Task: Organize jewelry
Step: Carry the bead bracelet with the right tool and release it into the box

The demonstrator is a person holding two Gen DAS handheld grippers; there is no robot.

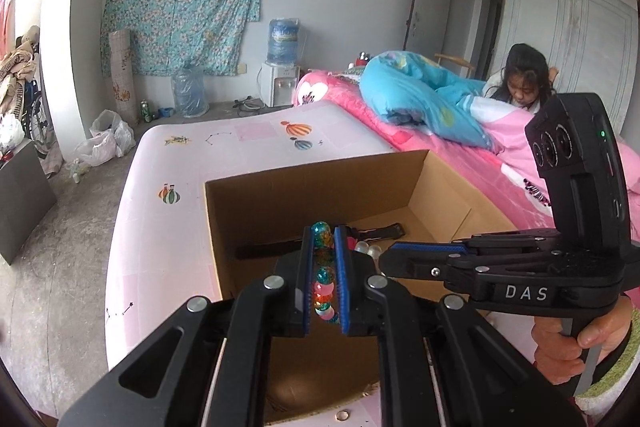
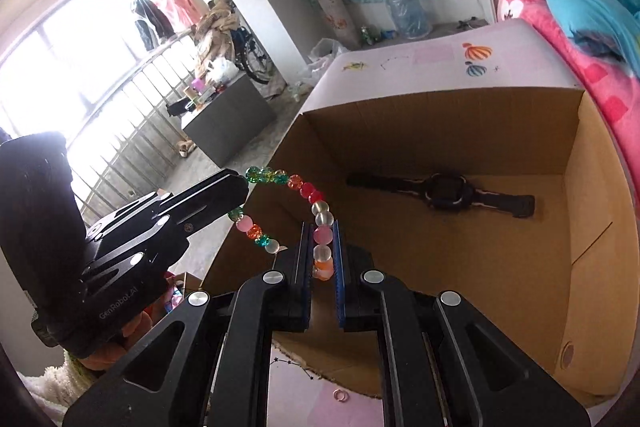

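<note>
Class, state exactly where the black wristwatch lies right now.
The black wristwatch lies flat on the floor of the open cardboard box, near its far wall, beyond the bead bracelet in the right wrist view.

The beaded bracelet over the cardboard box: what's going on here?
A person holds a two-finger gripper in each hand, and both are shut on one multicoloured beaded bracelet. The left gripper pinches one side of the loop, the right gripper the other, with the strand arching between them above the open cardboard box. A black wristwatch already lies on the box floor. The bracelet is not yet inside.
</note>
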